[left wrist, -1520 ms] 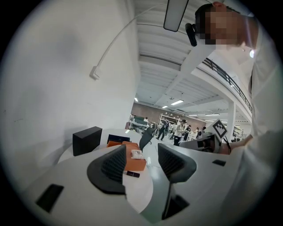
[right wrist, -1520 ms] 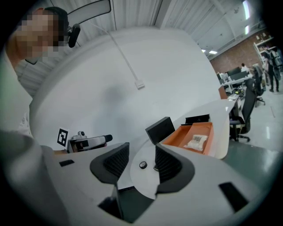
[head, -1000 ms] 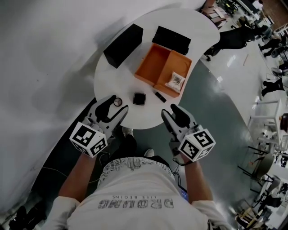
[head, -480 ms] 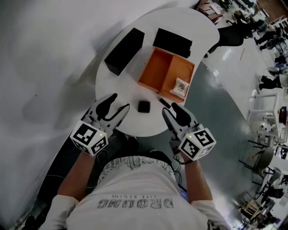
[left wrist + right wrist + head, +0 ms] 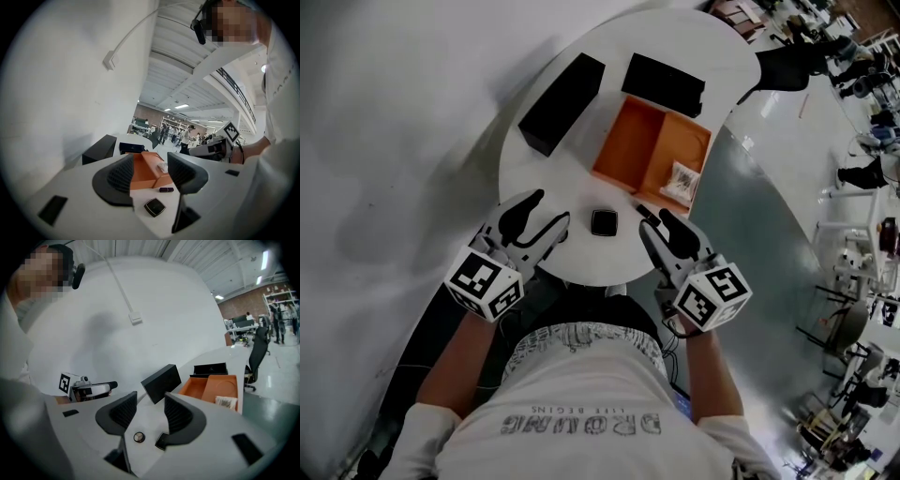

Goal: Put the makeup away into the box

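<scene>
Centrally, the black square compact (image 5: 603, 222) lies on the white worktop (image 5: 574, 171) just short of the orange box (image 5: 636, 141), a small dark tube (image 5: 166, 190) just beside it, while the left tongs (image 5: 549, 210) and right tongs (image 5: 659, 225) hover either side of it, both spread apart and gripping nothing.

the right claw (image 5: 150, 403), jaws apart and empty, hangs above a small round case (image 5: 139, 437) and a black compact (image 5: 161, 441).
</scene>
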`<state>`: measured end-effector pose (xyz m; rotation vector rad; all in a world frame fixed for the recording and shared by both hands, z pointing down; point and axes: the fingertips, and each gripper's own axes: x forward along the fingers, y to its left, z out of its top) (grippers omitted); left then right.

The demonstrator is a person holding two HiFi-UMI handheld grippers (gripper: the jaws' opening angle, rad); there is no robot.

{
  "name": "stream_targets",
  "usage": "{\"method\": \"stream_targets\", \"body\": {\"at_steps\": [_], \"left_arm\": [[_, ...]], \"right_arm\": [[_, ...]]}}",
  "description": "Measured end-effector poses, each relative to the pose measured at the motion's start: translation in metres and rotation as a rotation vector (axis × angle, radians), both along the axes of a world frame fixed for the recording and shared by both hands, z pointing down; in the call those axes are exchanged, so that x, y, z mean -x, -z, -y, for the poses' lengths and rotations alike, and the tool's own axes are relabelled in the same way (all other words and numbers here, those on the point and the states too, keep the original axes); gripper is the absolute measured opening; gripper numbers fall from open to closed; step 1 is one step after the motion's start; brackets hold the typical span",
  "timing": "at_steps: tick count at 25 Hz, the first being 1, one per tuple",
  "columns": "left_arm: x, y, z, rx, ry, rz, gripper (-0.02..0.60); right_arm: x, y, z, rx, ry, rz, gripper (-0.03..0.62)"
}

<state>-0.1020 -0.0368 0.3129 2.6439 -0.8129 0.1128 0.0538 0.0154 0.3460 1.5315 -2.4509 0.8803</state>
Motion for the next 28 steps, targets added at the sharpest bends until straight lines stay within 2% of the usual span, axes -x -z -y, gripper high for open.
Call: {"method": "stream_targets", "body": {"at_steps": [15, 23, 28], "left_arm": [[-0.018, -0.028, 0.003, 0.047, 0.013, 0.038, 0.227], [-0.034, -0.058, 0.004, 0.106, 0.049, 0.084, 0.227], [-0.040, -0.077, 0.005, 0.140, 0.057, 0.116, 0.227]], "right_arm": [[-0.018, -0.034, 0.012, 0.034, 0.038, -0.044, 0.193], [-0.034, -0.066, 0.021, 0.077, 0.081, -0.040, 0.189], [-0.036, -0.095, 0.021, 0.111, 0.125, -0.089, 0.186]]}}
